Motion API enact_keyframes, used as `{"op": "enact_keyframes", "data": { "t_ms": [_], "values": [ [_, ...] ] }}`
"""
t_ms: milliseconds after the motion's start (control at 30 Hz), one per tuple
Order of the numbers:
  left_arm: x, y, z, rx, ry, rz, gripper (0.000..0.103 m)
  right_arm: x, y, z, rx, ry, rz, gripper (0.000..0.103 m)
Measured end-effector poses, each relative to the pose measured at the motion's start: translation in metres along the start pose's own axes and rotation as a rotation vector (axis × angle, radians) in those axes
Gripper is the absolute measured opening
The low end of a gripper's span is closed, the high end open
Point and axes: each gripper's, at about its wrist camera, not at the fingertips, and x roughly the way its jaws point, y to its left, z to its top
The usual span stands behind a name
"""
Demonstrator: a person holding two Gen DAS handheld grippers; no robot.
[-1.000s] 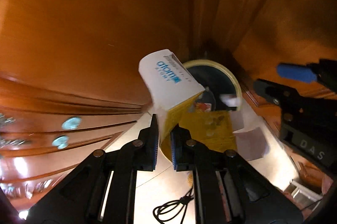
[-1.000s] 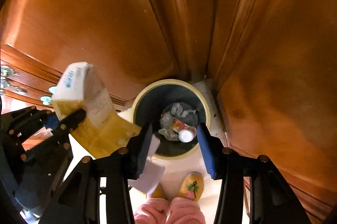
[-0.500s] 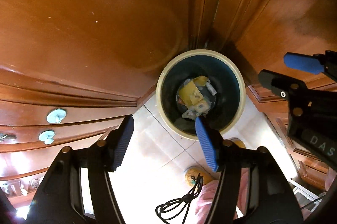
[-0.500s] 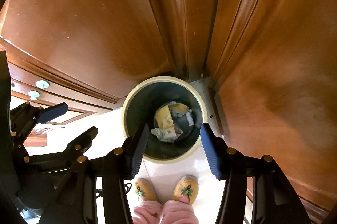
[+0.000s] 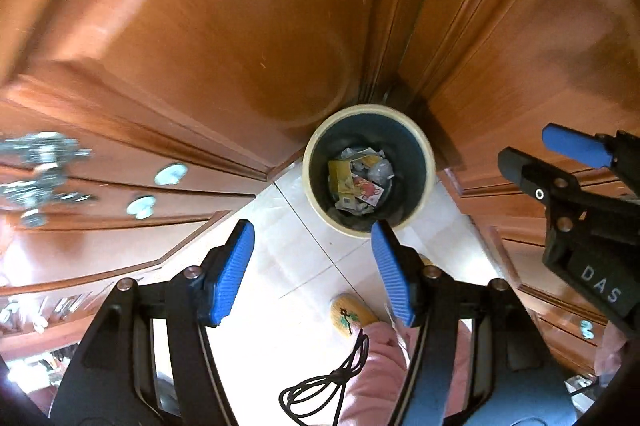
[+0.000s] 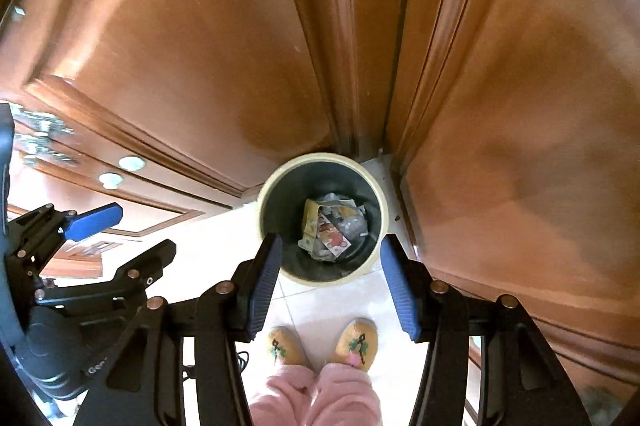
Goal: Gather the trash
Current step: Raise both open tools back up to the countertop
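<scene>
A round dark bin with a cream rim (image 5: 430,161) (image 6: 382,203) stands on the tiled floor in a corner of wooden cabinets. Inside lie a flattened yellow carton (image 5: 341,177) (image 6: 310,222) and other crumpled wrappers. My left gripper (image 5: 312,266) is open and empty, high above the floor in front of the bin; it also shows in the right wrist view (image 6: 132,230). My right gripper (image 6: 330,284) is open and empty above the bin's near rim; it also shows in the left wrist view (image 5: 536,153).
Wooden cabinet doors (image 5: 240,25) surround the bin on the far and right sides. Drawers with round silver knobs (image 5: 171,173) are at left. The person's feet in yellow slippers (image 6: 356,342) stand just before the bin. A black cable (image 5: 332,382) hangs below the left gripper.
The left gripper opened and let go of the yellow and white carton, which fell into the bin. Both grippers have since risen away from the bin.
</scene>
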Motion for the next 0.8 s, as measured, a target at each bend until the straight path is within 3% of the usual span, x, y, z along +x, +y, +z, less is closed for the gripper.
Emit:
{"op": "enact_keyframes", "data": {
  "t_ms": [267, 400, 800],
  "values": [
    [-0.137, 0.015, -0.006, -0.026, -0.074, -0.026, 0.058, -0.127, 0.021, 0.009, -0.027, -0.050, -0.020, 0.052],
    [-0.206, 0.020, -0.011, -0.022, -0.135, -0.037, 0.058, -0.195, 0.033, 0.010, -0.041, -0.103, -0.039, 0.060],
    [-0.340, 0.031, -0.021, 0.015, -0.315, -0.030, 0.058, -0.361, 0.068, 0.012, -0.077, -0.303, -0.046, 0.068]
  ]
}}
